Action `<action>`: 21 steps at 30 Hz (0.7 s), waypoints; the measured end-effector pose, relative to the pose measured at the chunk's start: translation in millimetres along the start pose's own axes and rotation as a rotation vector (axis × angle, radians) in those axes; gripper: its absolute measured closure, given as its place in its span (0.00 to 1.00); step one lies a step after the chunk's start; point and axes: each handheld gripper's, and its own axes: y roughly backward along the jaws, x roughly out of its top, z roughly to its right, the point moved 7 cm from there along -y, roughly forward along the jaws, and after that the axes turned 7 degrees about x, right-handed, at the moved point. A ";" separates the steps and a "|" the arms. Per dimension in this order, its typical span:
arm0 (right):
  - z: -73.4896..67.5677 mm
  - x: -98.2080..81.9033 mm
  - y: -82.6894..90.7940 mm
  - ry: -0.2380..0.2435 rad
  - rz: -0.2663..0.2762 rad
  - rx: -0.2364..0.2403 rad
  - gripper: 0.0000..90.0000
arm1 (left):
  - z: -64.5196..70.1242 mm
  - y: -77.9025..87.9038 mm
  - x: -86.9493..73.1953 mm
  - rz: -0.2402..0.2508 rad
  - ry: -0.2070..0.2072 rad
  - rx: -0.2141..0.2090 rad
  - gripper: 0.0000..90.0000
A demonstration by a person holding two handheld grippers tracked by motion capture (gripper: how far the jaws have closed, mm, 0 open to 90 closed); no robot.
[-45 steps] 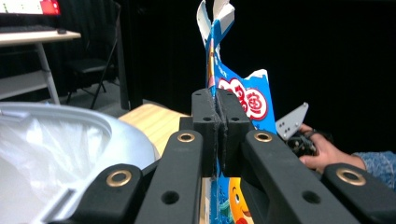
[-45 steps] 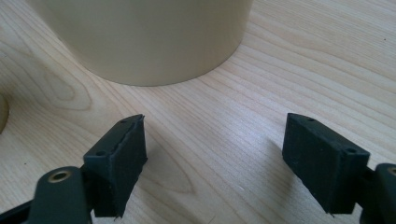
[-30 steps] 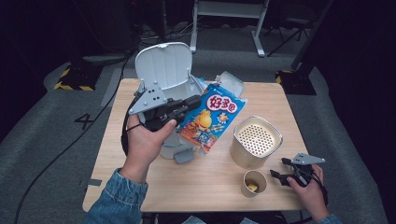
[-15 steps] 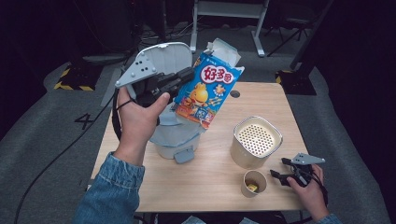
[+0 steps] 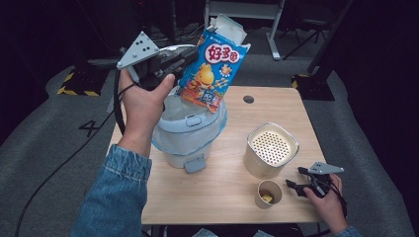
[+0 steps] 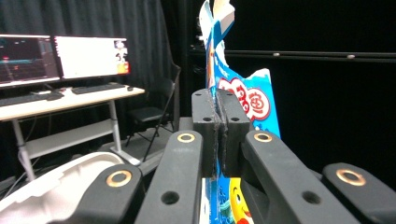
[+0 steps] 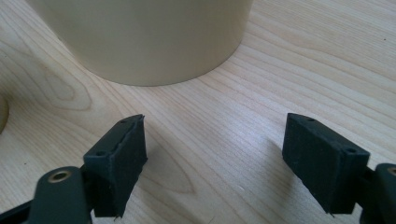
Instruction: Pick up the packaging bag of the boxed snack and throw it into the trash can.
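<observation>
The left gripper is raised at the far left of the table, its jaws pressed together on the edge of a blue snack bag; in the left gripper view the two black pads meet with only the thin film of the snack bag between them. The bag hangs tilted in the air just above a white bin lined with a pale blue plastic liner. Its front carries red Chinese characters on a white patch, reading 好多鱼 as far as can be made out, over a yellow-orange cartoon creature; the smaller print lower down is too small to read. The bag's torn top is open and pale inside. The bin's interior is largely hidden behind the bag and the left hand.

Near the right corner, the right gripper rests low on the wooden table with its jaws spread and nothing between them; the right gripper view shows bare wood grain between the two pads. Just left of it stands a small paper cup with something yellow inside, hard to identify. Beyond them is a beige cylindrical container with a perforated top; its upper part is cut off in the right gripper view. A dark round spot marks the far tabletop.
</observation>
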 end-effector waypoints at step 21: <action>0.0 -0.1 0.0 -0.001 -0.001 0.000 0.24 | -39.7 -22.5 -34.3 -0.031 0.005 0.114 0.97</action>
